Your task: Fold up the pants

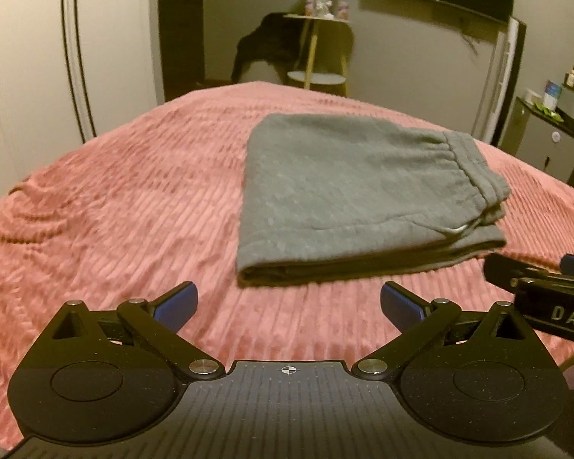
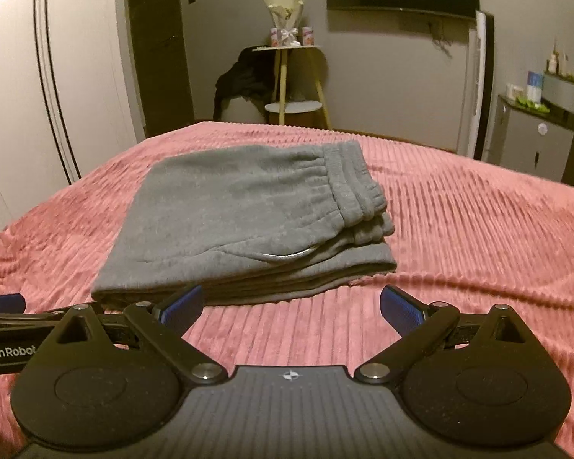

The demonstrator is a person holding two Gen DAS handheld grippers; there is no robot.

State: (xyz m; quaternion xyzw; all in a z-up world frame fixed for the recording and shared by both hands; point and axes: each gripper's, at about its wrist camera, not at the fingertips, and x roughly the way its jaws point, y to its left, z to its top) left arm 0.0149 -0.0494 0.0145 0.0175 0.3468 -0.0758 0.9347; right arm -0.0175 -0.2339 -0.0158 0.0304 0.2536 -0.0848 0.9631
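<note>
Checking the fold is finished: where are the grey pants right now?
The folded grey fleece pants lie on the pink ribbed bedspread, just ahead of both open claws, waistband toward the right in both wrist views.

Left gripper [image 1: 289, 306] and right gripper [image 2: 291, 308] both gape, empty

A: The pants [image 2: 245, 214] are plain grey, with a pale curved line at the pocket. The bed cover [image 2: 459, 237] is pink, ribbed in fine stripes.

B: The right claw [image 2: 291, 308] is black with blue pads [image 2: 401, 311]. The left claw [image 1: 289, 304] matches.
</note>
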